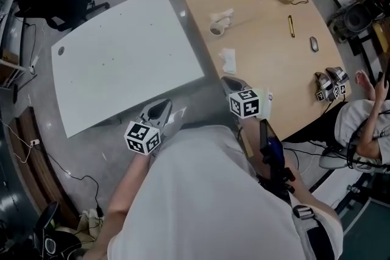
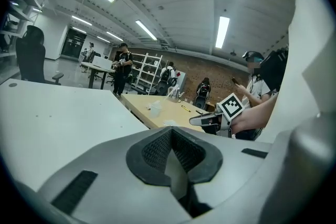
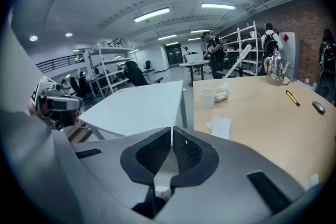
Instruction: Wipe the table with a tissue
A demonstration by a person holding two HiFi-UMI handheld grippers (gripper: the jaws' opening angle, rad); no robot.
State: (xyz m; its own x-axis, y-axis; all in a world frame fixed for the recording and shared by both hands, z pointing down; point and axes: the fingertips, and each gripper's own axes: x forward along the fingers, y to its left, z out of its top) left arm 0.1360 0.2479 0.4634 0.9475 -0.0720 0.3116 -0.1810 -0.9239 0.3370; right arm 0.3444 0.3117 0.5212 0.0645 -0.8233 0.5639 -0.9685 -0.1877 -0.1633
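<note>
The left claw (image 1: pixel 160 109) and right claw (image 1: pixel 231 84) hover with jaws pressed together, gripping nothing, while the tissue (image 1: pixel 228 59) lies on the wooden counter (image 1: pixel 274 70) near a paper cup (image 1: pixel 216 28).

Honestly can't read a single word or number anywhere. The only sign-like things are the black-and-white square markers on the cubes of the left tool (image 1: pixel 159 113) and right tool (image 1: pixel 233 86), and those are just patterns, no letters.
</note>
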